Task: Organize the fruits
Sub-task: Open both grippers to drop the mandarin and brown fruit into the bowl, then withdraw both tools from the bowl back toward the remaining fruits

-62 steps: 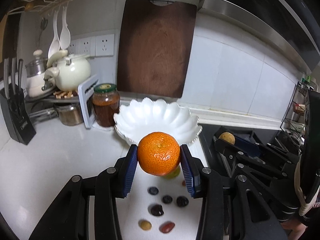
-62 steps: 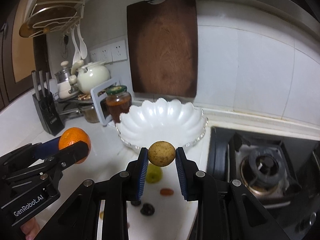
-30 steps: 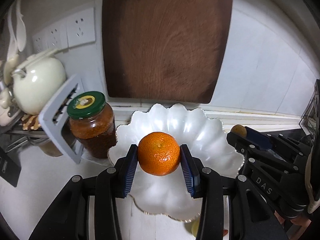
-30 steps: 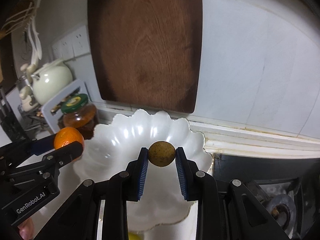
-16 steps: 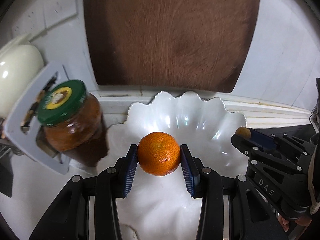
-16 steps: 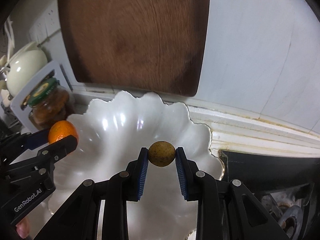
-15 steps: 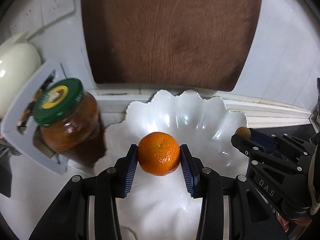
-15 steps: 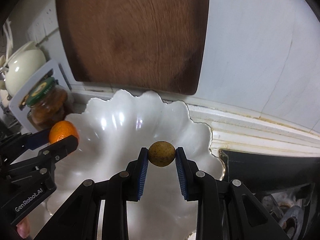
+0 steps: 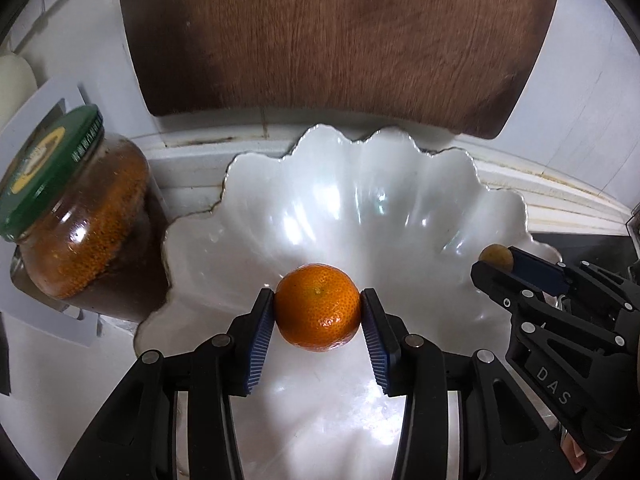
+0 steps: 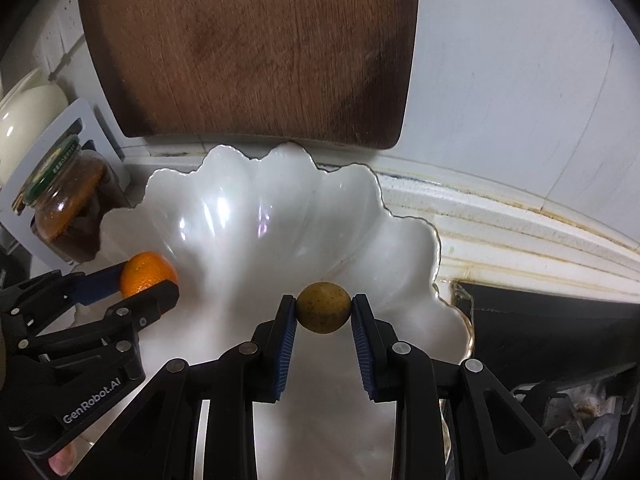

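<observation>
My left gripper (image 9: 318, 312) is shut on an orange mandarin (image 9: 318, 307) and holds it over the white scalloped bowl (image 9: 360, 184). My right gripper (image 10: 323, 308) is shut on a small brown-yellow round fruit (image 10: 323, 307), also over the bowl (image 10: 240, 208). In the right wrist view the left gripper (image 10: 144, 280) with the mandarin (image 10: 146, 272) is at the bowl's left side. In the left wrist view the right gripper (image 9: 498, 262) with the small fruit (image 9: 495, 255) is at the bowl's right side. The bowl holds no fruit that I can see.
A dark wooden cutting board (image 9: 332, 40) leans on the tiled wall behind the bowl. A jar with a green lid (image 9: 76, 216) stands left of the bowl, by a white rack (image 10: 76, 128) and a cream teapot (image 10: 28, 120). A black stove (image 10: 552, 320) lies to the right.
Both grippers have moved forward and lower over the bowl, each still holding its fruit. The bowl and cutting board look larger and closer.
</observation>
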Available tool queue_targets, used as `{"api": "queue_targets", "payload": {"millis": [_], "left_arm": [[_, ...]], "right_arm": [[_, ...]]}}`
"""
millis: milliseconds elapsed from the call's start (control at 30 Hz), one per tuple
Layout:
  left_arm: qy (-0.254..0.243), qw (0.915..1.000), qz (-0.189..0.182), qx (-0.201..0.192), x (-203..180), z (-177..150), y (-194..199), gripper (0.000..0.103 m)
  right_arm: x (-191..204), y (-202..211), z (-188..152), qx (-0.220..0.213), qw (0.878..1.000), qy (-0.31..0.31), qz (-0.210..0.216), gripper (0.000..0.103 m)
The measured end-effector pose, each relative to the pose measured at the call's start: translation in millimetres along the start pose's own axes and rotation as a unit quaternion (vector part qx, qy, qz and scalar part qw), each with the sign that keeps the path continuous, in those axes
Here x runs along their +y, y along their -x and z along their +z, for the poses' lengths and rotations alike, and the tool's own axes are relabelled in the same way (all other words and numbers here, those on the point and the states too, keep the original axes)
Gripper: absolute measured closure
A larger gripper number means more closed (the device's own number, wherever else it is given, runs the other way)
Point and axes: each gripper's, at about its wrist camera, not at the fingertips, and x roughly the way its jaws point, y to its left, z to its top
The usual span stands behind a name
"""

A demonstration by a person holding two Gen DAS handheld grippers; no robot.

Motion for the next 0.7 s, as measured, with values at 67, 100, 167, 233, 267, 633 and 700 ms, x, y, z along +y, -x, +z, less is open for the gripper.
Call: {"api": "queue_targets", "payload": {"millis": [67,100,167,233,267,633,700], "left_arm": [[0.004,1.0,-0.003,0.007,0,0,-1,0.057],[0.006,1.0,-0.004,0.007,1,0,0,0.055],[0.004,1.0,0.001,-0.005,1,2,5,0.048],[-0.001,0.9998,0.009,-0.018,0,2,14,0.047],[-0.005,0.9996,0.011,-0.024,-1,2,21,0.044],[-0.027,0.993,0.04,-0.108,-4,-19,99,0.032],[-0.031,0.9906,0.046,-0.125,-6,-27,115,0.028]], "right_arm": [[-1,0,0,0.0,1.0,-0.002,-0.004,0.064],[-1,1,0,-0.001,1.0,-0.005,-0.007,0.056],[-2,5,-1,-0.006,1.0,-0.006,-0.011,0.054],[-2,11,-3,-0.013,1.0,-0.003,-0.017,0.054],[-2,15,-4,-0.018,1.0,-0.003,-0.019,0.054],[0,83,-23,-0.077,0.997,-0.015,0.001,0.054],[3,99,-30,-0.093,0.996,-0.011,0.002,0.054]]}}
